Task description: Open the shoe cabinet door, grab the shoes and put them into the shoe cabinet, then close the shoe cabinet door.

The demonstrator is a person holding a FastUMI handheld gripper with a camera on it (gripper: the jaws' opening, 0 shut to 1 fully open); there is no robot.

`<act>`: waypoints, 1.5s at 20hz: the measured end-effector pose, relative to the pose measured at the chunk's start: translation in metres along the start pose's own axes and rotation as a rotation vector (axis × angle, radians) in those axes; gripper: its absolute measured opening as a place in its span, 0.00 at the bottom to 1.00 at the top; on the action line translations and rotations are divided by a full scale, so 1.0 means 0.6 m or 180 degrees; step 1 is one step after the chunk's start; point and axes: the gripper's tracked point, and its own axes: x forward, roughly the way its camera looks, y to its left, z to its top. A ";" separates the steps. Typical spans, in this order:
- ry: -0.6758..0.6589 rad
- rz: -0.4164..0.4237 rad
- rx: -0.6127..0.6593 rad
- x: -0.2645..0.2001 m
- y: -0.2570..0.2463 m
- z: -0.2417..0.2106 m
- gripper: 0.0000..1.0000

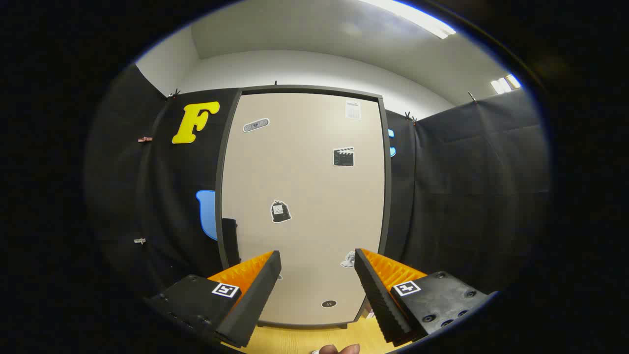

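Beyond the wide-spread, empty fingers (317, 268): shoe cabinet door (302, 206), shut; likely stiff, light-swinging panel; grip dark handle (229, 241) at ten o'clock

- The black cloth wall (457, 196) of the booth stands on both sides, held at its upper edge by small clips (410, 116).
- Above the cloth there is a plain white room wall (295, 69), and over it a grey-white ceiling (314, 29).
- A long ceiling light (417, 17) shines bright, and a second smaller light (506, 83) shows further to the side.
- The floor (304, 339) is light yellow wood.
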 end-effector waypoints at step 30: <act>0.0165 0.0160 0.0070 -0.005 0.041 -0.022 0.97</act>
